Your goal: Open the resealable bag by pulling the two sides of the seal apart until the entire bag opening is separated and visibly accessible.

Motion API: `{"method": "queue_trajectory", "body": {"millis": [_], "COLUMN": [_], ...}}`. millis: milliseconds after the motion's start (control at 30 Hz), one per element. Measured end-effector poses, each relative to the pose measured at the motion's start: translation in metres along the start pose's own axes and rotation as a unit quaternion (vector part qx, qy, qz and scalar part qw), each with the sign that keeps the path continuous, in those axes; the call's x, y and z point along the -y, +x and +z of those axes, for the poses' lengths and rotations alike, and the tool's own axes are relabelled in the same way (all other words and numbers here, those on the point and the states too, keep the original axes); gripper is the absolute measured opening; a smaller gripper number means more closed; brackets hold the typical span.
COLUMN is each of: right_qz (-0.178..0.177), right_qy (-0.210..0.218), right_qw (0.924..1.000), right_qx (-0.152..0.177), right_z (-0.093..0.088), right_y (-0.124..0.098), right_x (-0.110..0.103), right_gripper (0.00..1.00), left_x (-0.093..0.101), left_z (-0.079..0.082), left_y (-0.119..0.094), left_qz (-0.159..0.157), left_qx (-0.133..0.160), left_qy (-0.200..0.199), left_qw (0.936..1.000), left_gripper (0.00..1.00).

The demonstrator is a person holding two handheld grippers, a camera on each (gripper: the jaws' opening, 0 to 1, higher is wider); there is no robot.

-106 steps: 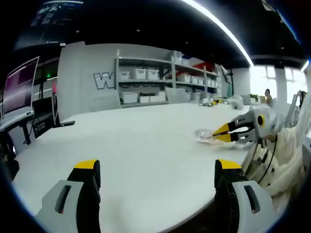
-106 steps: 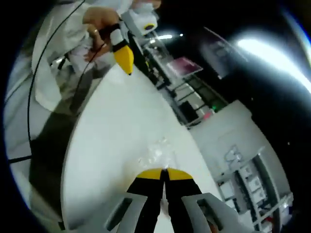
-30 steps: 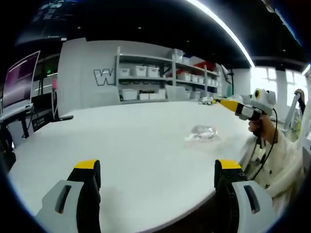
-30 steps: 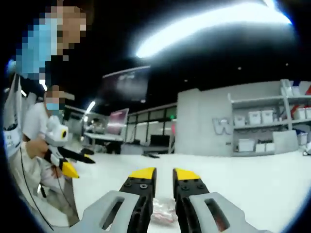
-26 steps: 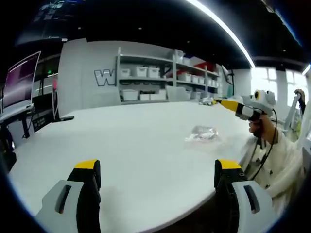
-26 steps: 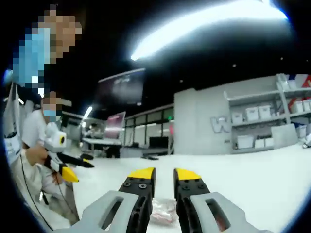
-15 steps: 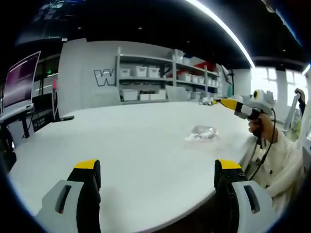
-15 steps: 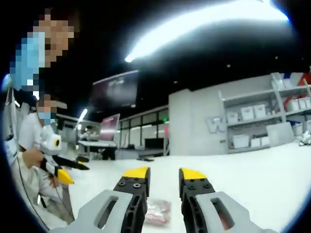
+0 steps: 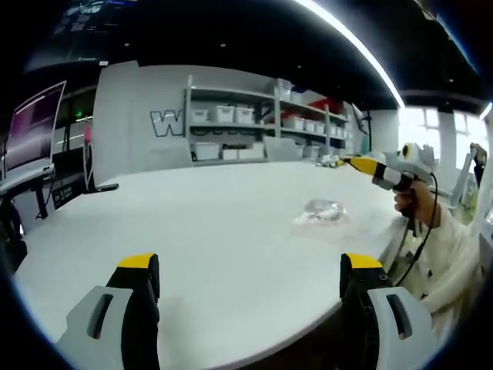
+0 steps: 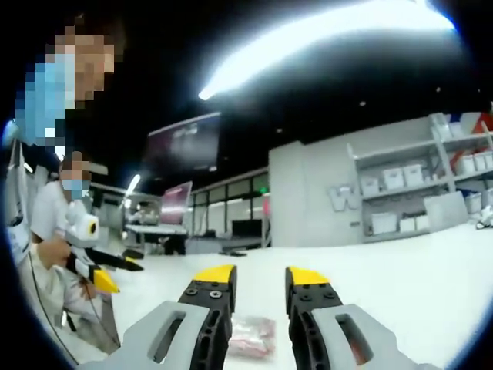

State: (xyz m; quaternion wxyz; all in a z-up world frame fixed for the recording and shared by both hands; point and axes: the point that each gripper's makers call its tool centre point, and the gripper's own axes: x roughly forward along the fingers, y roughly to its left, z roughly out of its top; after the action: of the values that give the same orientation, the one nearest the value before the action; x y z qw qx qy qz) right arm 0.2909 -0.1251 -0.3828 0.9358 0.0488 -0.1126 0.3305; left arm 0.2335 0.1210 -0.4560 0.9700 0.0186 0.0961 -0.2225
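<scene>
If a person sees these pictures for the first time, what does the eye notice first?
The small clear resealable bag lies alone on the wide white table, untouched. The right gripper hangs in the air above it, while the left gripper waits wide open at the near edge. Grey shelves with boxes stand behind.

Bag (image 10: 250, 337) seal seemingly hidden behind right claw (image 10: 259, 287).

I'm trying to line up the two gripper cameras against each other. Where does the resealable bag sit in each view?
Left gripper view: the resealable bag lies on the white table, right of centre, below the raised right gripper.
Right gripper view: the bag is low in the picture, seen between the right gripper's jaws, on the table.
Shared landmark: the shelving with white bins.
</scene>
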Motion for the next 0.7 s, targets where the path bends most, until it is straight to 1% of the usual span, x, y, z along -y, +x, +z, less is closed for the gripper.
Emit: {"method": "queue_trajectory", "body": {"millis": [67,167,267,300,367,400,433,500,533,633,700], "right_qz": [0.001,0.008,0.012,0.012,-0.009,-0.008,-0.022,-0.021,-0.023,-0.015,-0.017], "right_qy": [0.001,0.002,0.062,0.074,0.094,0.094,0.106,0.102,0.086,0.058,0.031], "right_qw": [1.0000,0.9999,0.9980,0.9971,0.9956,0.9955,0.9941,0.9946,0.9959,0.9977,0.9978], "right_qx": [0.003,-0.010,-0.009,-0.009,-0.001,-0.001,-0.001,-0.001,-0.016,-0.033,-0.056], "right_z": [0.002,-0.002,-0.006,-0.007,-0.007,-0.008,-0.009,-0.008,-0.011,-0.013,-0.018], "right_y": [0.000,0.001,0.003,0.005,0.008,0.009,0.010,0.013,0.014,0.017,0.017], "right_x": [-0.002,-0.007,-0.016,-0.017,-0.014,-0.016,-0.015,-0.018,-0.019,-0.031,-0.037], "right_gripper": [0.23,0.23,0.23,0.22,0.22,0.22,0.22,0.22,0.22,0.22,0.22], "left_x": [0.000,0.000,0.000,0.001,0.002,0.003,0.004,0.005,0.005,0.005,0.003], "left_z": [0.000,-0.001,0.000,0.000,0.001,0.001,0.002,0.002,0.003,0.004,0.004], "left_y": [0.000,-0.001,0.000,0.000,0.001,0.001,0.001,0.001,0.001,0.000,0.000], "left_qz": [0.000,0.001,0.000,-0.001,-0.003,-0.004,-0.006,-0.009,-0.011,-0.012,-0.011], "left_qx": [0.000,0.000,0.001,0.001,0.002,0.003,0.004,0.005,0.007,0.009,0.012], "left_qy": [0.000,-0.001,-0.001,-0.001,-0.001,-0.001,-0.001,-0.001,-0.001,-0.002,-0.003], "left_qw": [1.0000,1.0000,1.0000,1.0000,1.0000,1.0000,1.0000,0.9999,0.9999,0.9999,0.9999], "left_gripper": [0.97,0.97,0.97,0.97,0.97,0.97,0.97,0.97,0.97,0.97,0.97]}}
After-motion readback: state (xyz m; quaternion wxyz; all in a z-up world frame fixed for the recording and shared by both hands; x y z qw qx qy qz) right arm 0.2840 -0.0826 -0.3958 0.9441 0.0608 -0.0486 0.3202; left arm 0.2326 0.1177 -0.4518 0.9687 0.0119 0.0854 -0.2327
